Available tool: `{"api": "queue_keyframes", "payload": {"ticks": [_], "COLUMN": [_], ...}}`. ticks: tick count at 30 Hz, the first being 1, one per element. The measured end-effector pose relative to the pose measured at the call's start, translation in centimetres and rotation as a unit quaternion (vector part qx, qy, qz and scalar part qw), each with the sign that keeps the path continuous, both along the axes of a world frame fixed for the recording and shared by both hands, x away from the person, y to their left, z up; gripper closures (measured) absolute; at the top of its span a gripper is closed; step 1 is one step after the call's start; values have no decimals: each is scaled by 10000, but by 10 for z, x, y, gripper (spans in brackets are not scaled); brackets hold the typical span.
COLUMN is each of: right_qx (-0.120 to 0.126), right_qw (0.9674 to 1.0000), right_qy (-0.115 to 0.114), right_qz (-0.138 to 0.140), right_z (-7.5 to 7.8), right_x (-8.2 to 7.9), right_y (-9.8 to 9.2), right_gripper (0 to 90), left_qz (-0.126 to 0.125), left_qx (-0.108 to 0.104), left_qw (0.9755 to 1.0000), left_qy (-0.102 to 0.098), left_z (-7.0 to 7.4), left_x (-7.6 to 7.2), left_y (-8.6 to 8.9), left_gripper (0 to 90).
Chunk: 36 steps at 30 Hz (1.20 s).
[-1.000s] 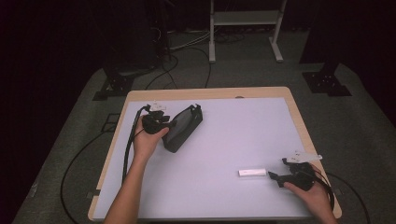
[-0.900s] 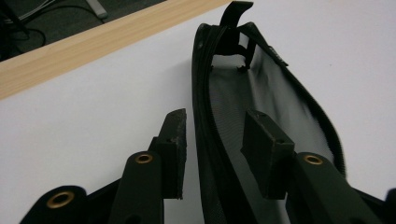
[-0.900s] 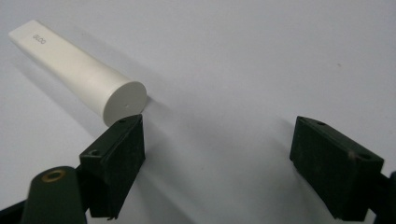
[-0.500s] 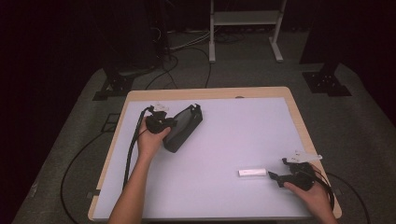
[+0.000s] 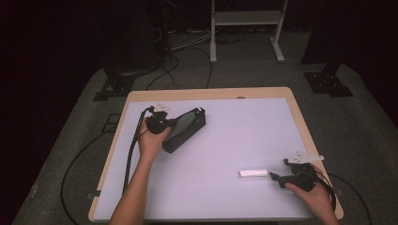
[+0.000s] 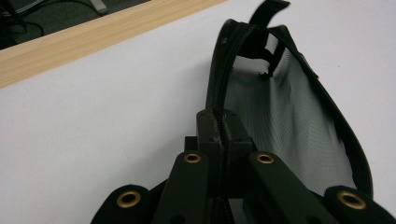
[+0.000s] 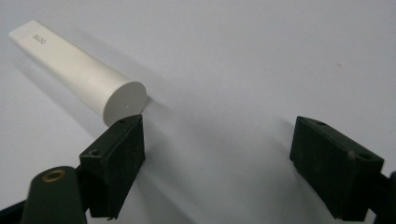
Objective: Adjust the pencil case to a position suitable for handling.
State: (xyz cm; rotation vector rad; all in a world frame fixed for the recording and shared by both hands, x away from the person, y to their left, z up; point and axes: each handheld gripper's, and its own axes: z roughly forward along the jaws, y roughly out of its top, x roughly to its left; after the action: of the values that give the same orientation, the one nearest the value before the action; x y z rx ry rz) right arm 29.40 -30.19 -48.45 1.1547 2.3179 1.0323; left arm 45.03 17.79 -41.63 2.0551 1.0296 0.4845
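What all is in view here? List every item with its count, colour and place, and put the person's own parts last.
Pouch: one, black with a mesh side, left part of the table, its zipper edge clamped.
Tube: one, white, lying flat at the right front.
Table: one, white top with a wooden rim.
Metal stand: one, pale, on the floor behind.
Cables: several, black, on the floor.
Left gripper: black, shut on the pouch.
Right gripper: black, open, beside the tube's end.
Forearms: two, bottom edge.

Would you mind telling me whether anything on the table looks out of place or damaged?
Nothing stands out. The black pouch lies intact with the left gripper shut on its zipper edge, and the white tube lies whole beside the open right gripper.
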Motion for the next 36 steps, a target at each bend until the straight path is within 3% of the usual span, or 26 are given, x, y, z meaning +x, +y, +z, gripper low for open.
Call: {"api": "queue_keyframes", "payload": {"ticks": [15, 22, 36], "right_qx": [0, -1, 1], "right_qw": [10000, 10000, 10000], "right_qy": [-1, 3, 3], "right_qz": [3, 2, 2], "right_z": [0, 0, 0], "right_x": [0, 0, 0], "right_y": [0, 0, 0], "right_gripper": [169, 169, 169], "left_qz": [-180, -183, -302], "left_qx": [-169, -338, -417], "left_qw": [9997, 9993, 9986], "left_qy": [-2, 44, 74], "left_z": [16, 17, 23], "left_x": [-18, -29, -52], "left_y": [-6, -4, -8], "left_gripper": [886, 885, 885]}}
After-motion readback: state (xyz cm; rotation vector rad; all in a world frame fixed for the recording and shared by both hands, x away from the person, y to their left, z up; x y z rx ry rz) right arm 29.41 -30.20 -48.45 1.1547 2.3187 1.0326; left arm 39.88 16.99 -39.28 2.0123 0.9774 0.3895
